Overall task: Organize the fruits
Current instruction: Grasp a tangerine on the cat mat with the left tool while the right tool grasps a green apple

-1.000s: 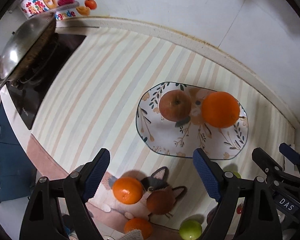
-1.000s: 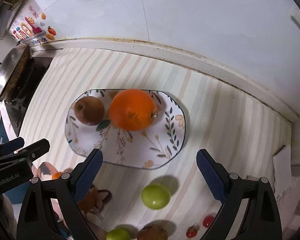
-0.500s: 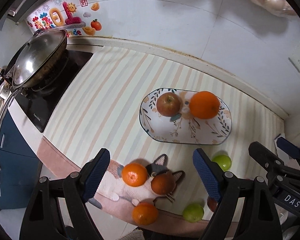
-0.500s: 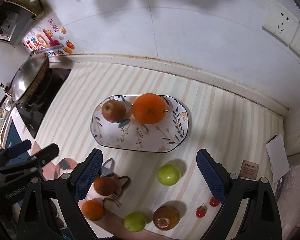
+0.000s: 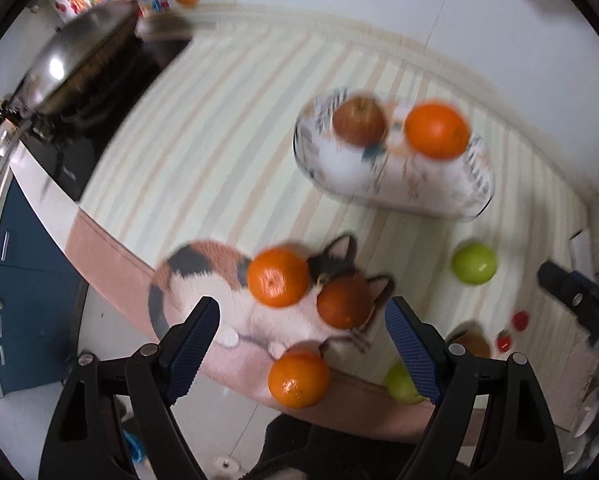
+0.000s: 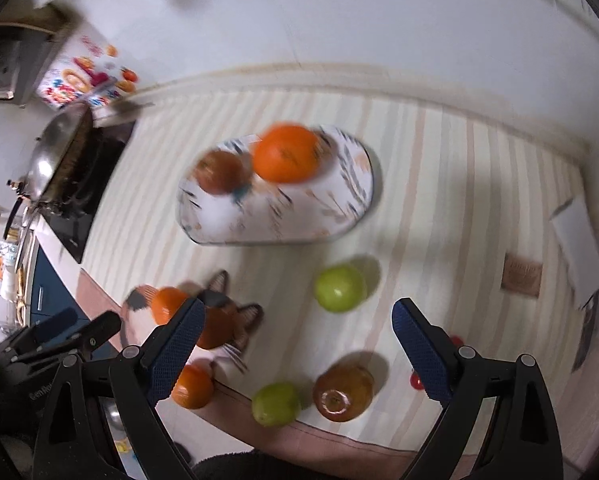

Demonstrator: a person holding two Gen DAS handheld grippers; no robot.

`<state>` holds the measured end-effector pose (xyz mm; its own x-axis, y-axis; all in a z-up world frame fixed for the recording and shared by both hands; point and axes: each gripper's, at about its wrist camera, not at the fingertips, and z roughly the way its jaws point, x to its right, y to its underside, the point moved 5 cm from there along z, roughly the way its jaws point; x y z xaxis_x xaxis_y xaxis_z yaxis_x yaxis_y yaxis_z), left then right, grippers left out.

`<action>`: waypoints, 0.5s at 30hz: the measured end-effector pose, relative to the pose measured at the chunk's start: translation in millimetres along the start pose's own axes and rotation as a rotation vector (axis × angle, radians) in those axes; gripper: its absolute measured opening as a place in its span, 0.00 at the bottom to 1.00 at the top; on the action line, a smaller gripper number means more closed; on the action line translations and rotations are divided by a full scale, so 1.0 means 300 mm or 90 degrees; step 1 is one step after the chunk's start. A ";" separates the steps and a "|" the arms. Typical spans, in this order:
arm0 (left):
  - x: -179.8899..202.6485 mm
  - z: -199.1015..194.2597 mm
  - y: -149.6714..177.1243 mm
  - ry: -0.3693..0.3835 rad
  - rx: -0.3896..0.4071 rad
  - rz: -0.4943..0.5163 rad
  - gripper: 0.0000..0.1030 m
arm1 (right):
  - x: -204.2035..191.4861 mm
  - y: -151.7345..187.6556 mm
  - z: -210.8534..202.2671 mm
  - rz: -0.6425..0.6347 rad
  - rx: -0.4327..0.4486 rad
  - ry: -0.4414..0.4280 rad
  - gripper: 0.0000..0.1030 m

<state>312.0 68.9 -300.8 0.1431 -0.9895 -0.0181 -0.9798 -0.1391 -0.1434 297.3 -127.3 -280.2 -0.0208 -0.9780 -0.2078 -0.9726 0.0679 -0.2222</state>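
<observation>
A floral oval plate [image 5: 475, 184] [image 6: 351, 196] holds a red apple [image 5: 359, 120] [image 6: 219, 170] and a big orange [image 5: 437, 128] [image 6: 285, 152]. Loose on the striped mat near the front edge lie oranges [image 5: 277, 276] [image 5: 299, 380], a dark red-orange fruit [image 5: 343, 304], green apples [image 5: 474, 263] [image 6: 339, 288] [image 6: 276, 403], a red-yellow apple [image 6: 343, 392] and small red tomatoes [image 5: 519, 320]. My left gripper [image 5: 303, 344] is open and empty above the front oranges. My right gripper [image 6: 297, 344] is open and empty above the green apples.
A wok [image 5: 79, 56] sits on a black hob [image 5: 99, 120] at the left. A cat picture [image 5: 203, 280] is printed on the mat. A small brown card [image 6: 521, 274] and white paper [image 6: 575, 236] lie at the right. The wall runs close behind the plate.
Both grippers have pulled back from the plate toward the counter's front edge, still open and empty. The loose fruits now sit larger and higher in both views, and the frames are motion-blurred.
</observation>
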 end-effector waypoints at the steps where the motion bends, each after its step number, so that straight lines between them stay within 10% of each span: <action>1: 0.011 0.042 0.007 0.000 -0.017 0.002 0.82 | 0.021 -0.002 0.030 0.009 -0.008 -0.001 0.94; 15: 0.135 0.366 0.011 0.052 -0.160 -0.014 0.82 | 0.175 -0.039 0.436 0.069 -0.150 -0.035 0.74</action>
<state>329.8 32.5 -410.8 0.1628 -0.9846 0.0640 -0.9820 -0.1554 0.1069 337.8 -153.7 -413.1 -0.1209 -0.9550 -0.2707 -0.9927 0.1170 0.0305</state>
